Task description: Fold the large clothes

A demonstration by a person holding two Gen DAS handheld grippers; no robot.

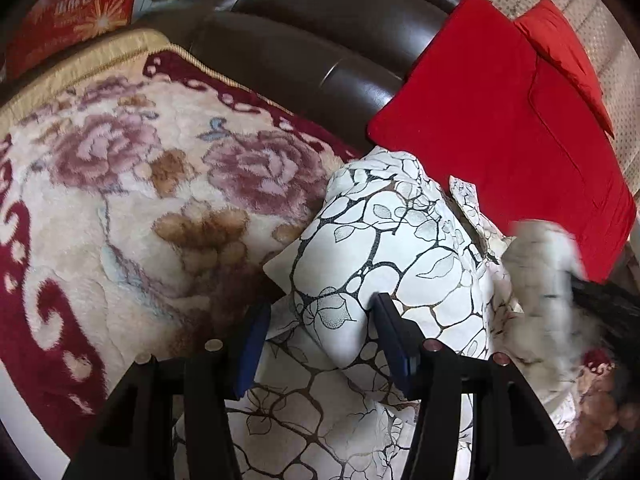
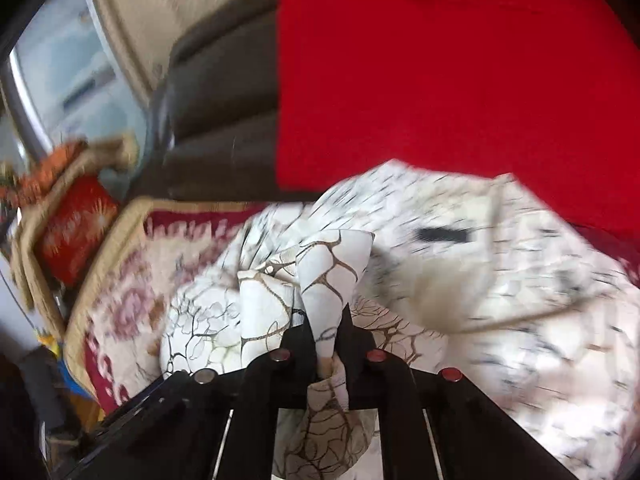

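One white garment (image 1: pixel 384 240) printed with dark branching lines and leaf outlines lies bunched on a plush floral blanket (image 1: pixel 132 184), which has a cream ground, pink roses and a dark red scrolled border. The garment sits at the blanket's far right, its upper edge touching a folded red cloth (image 1: pixel 492 136). Beside that cloth lies a second, smaller red piece (image 1: pixel 568 52), so two red pieces show in the left wrist view. Both lean on a dark brown leather backrest (image 1: pixel 304 52) running behind the blanket. One red box with gold firework print (image 1: pixel 76 12) stands at the far left corner.

The left gripper (image 1: pixel 320 336) hangs wide open, its two blue-padded fingers (image 1: pixel 252 352) straddling a raised fold of the garment without pinching it.

The right gripper (image 2: pixel 324 332) is clamped narrow on a gathered twist of the same garment (image 2: pixel 332 276), with cloth standing up in two cone-like folds above its fingers and more bunched below between them. The rest of the garment beyond is blurred. In this view the red cloth (image 2: pixel 440 72) fills the upper right, and the red box (image 2: pixel 76 224) sits at the left.
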